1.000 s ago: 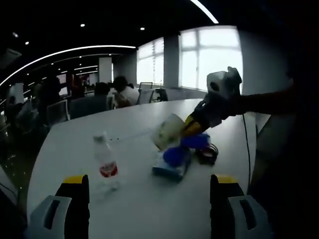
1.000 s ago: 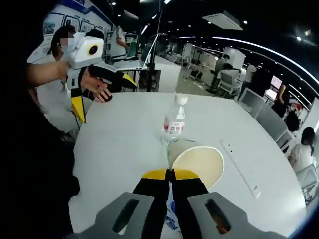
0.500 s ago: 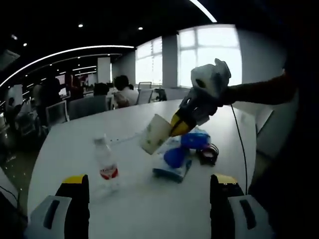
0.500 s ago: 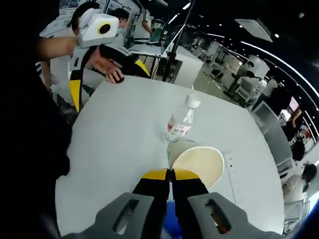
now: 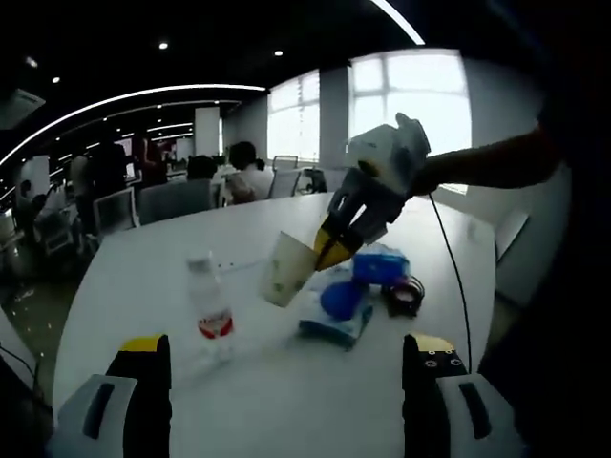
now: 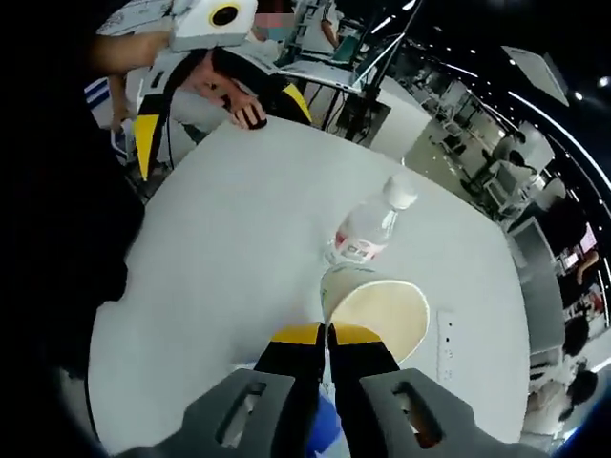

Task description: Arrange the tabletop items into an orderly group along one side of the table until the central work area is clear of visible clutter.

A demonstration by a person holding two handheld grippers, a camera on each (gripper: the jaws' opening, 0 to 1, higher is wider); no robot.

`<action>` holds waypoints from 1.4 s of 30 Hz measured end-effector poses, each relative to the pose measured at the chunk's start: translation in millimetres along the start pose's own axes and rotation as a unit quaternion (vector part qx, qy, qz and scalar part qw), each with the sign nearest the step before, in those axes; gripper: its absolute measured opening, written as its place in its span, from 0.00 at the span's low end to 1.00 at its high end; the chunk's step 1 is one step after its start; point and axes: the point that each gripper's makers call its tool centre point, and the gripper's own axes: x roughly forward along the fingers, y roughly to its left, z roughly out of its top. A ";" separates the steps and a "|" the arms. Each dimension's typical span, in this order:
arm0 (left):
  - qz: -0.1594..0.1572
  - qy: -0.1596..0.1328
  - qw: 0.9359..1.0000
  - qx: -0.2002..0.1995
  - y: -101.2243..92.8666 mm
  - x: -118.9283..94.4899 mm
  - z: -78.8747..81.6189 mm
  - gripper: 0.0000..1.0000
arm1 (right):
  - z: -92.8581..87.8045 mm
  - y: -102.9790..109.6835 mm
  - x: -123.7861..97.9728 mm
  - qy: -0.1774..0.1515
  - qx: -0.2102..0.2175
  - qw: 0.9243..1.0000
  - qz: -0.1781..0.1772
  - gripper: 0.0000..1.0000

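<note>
No text legible anywhere. Bottle (image 5: 209,310) carries a red-and-white label, wording too small and blurred to read in the left gripper view, and no clearer on the same bottle (image 6: 368,230) in the right gripper view. Blue pack (image 5: 335,319) on the table has light markings, unreadable; cup (image 6: 374,309) shows no print.

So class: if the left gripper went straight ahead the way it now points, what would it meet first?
Probably the bare table between its open fingers. Further on lie the blue packet and the paper cup held by the right gripper; depth is unclear.
</note>
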 end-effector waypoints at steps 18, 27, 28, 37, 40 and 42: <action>0.009 0.003 1.000 -0.018 2.2 -10.6 -13.7 1.00 | -10.0 3.3 36.0 0.091 -0.121 0.987 0.059 0.00; 0.014 0.005 1.000 -0.024 -0.8 -14.9 -17.9 1.00 | -20.6 -3.9 54.5 0.133 -0.178 0.973 0.063 0.00; 0.014 0.005 1.000 -0.026 -0.7 -15.5 -18.1 1.00 | -20.9 -4.3 55.6 0.135 -0.183 0.972 0.063 0.00; 0.015 0.005 0.999 -0.031 1.8 -18.0 -20.8 1.00 | -26.7 -2.6 65.1 0.159 -0.222 0.959 0.075 0.00; 0.014 0.005 0.999 -0.030 2.3 -18.7 -20.7 1.00 | -29.1 -0.5 67.3 0.160 -0.229 0.957 0.078 0.00; 0.014 0.006 0.999 -0.031 2.8 -19.0 -21.1 1.00 | -32.3 0.1 69.7 0.165 -0.236 0.954 0.081 0.00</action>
